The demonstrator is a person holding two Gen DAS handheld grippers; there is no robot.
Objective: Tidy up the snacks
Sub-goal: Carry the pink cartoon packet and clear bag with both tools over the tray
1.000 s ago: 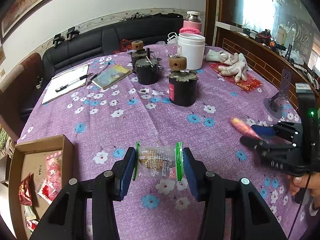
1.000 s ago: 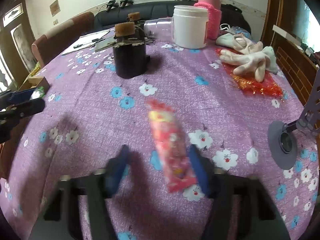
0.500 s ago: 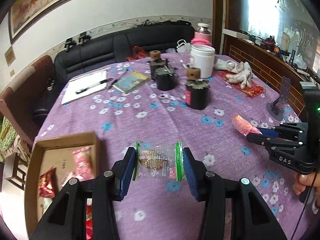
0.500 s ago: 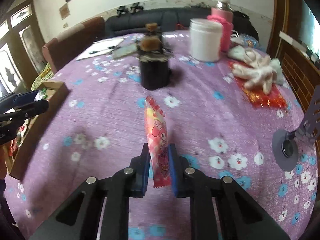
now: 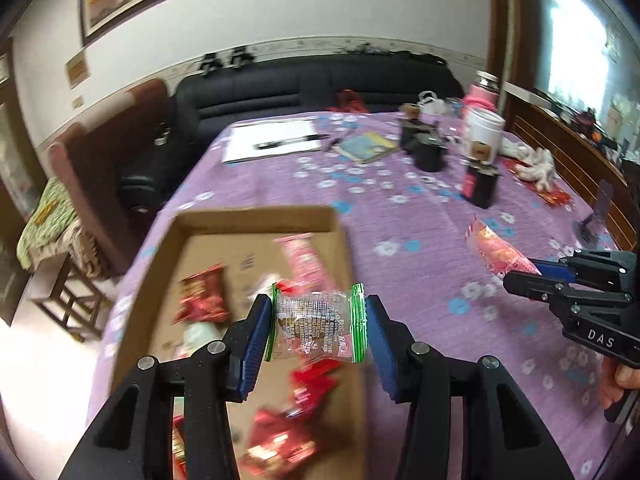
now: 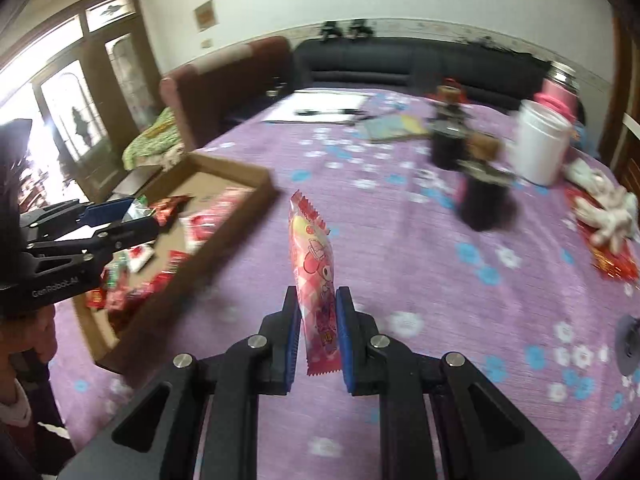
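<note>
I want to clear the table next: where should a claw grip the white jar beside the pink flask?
Probably the white jar is best taken across its straight wall, below the rim, coming level from the near side. It stands upright and wide, so the claw must open fully; the pink flask blocks the far side.
</note>
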